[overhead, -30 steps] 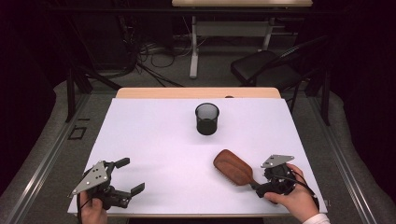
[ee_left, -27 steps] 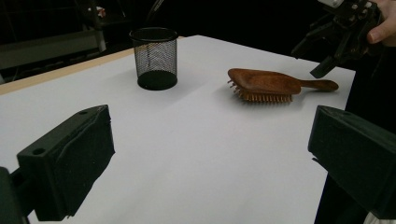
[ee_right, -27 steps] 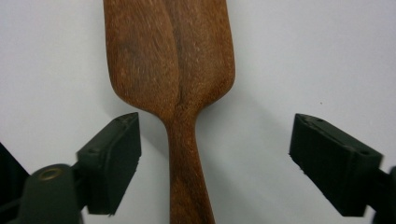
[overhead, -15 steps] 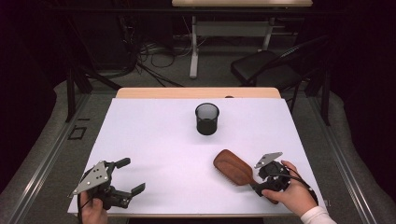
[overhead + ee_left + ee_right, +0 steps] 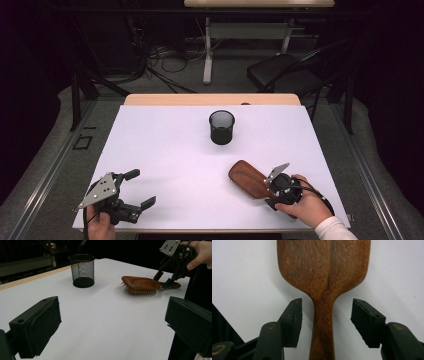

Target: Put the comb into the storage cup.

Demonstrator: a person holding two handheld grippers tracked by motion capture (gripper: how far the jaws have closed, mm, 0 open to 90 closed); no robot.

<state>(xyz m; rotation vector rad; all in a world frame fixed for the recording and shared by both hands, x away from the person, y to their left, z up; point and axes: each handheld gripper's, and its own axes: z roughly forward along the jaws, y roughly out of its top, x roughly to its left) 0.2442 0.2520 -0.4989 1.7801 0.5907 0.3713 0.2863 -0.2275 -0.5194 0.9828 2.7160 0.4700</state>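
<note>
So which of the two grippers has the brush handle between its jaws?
The right gripper: its jaws straddle the wooden hairbrush handle, have just been closing, pads not yet touching. The left gripper hangs open over bare table, far from the brush.

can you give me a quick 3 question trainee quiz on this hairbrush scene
1. True or false: the right tongs already press on the hairbrush handle.
2. Which way do the hairbrush bristles face? A) up B) down on the table C) sideways
3. What stands upright farther back on the table?

Key:
1. False: the jaws have just been closing with the handle between them, but gaps remain on both sides.
2. B
3. A black mesh cup.
</note>
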